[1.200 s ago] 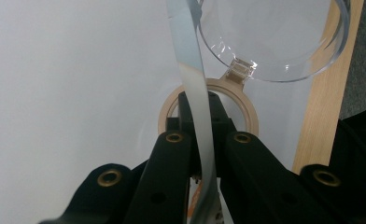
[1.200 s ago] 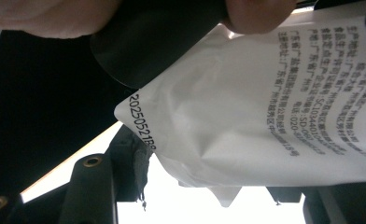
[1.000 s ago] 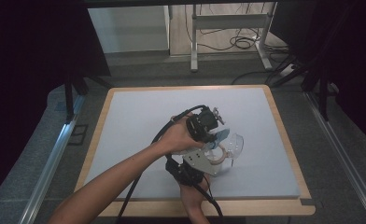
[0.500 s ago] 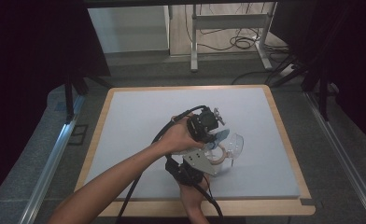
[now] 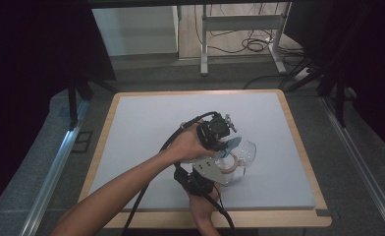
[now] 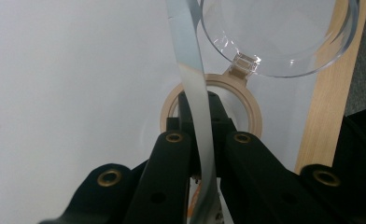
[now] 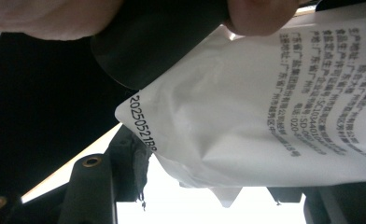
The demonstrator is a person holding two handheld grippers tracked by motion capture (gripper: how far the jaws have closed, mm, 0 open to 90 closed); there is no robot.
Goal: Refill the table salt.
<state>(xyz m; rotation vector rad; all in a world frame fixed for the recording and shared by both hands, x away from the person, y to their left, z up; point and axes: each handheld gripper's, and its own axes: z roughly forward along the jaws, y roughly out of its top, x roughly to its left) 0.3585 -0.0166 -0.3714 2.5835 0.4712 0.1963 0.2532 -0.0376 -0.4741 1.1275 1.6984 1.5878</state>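
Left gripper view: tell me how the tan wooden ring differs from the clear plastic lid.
The tan wooden ring is opaque; the clear plastic lid is see-through. The lid looks wider than the ring. The pale strip crosses the ring's middle but only the lid's left edge. Both are round, joined by a clear tab.

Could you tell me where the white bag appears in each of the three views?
High view: the bag shows as a pale corner at centre, just above the tan ring.
Left gripper view: seen edge-on, the bag is a thin strip running up the middle between the black jaws.
Right gripper view: the bag covers the centre and right, printed side showing.
Shared landmark: the tan ring, in the high and left gripper views.
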